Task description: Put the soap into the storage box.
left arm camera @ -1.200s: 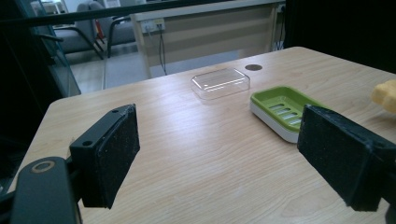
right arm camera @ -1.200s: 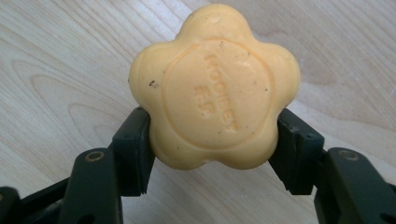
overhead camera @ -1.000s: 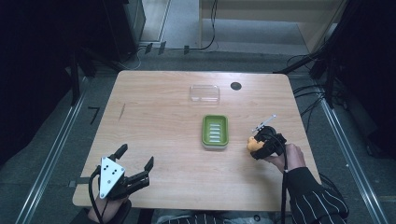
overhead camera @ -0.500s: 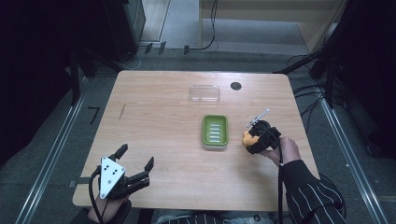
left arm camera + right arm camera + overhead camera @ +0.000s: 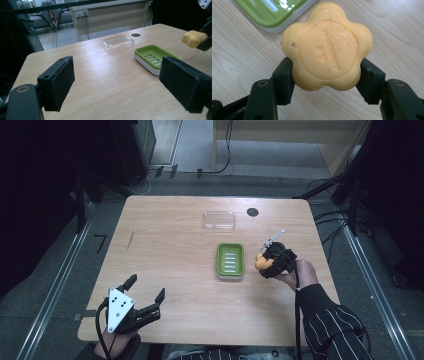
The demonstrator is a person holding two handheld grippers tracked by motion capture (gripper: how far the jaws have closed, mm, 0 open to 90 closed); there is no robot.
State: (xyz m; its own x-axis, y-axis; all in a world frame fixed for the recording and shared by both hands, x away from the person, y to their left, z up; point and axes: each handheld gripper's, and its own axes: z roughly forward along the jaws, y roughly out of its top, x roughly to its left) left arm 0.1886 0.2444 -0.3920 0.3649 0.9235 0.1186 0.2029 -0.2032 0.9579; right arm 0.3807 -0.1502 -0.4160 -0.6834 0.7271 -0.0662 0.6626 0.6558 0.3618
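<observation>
We have the flower-shaped orange soap [image 5: 326, 47] clamped in our right gripper [image 5: 266, 262] just right of the green soap dish [image 5: 230, 261], not yet laid in it, while our left gripper [image 5: 146, 299] waits open, well apart from the dish.

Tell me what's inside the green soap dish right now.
Nothing lies in the green plastic soap dish; its slotted, ribbed floor is bare. The flower-shaped yellow soap bar is gripped beside it by the right gripper. The dish hides whatever is under it.
</observation>
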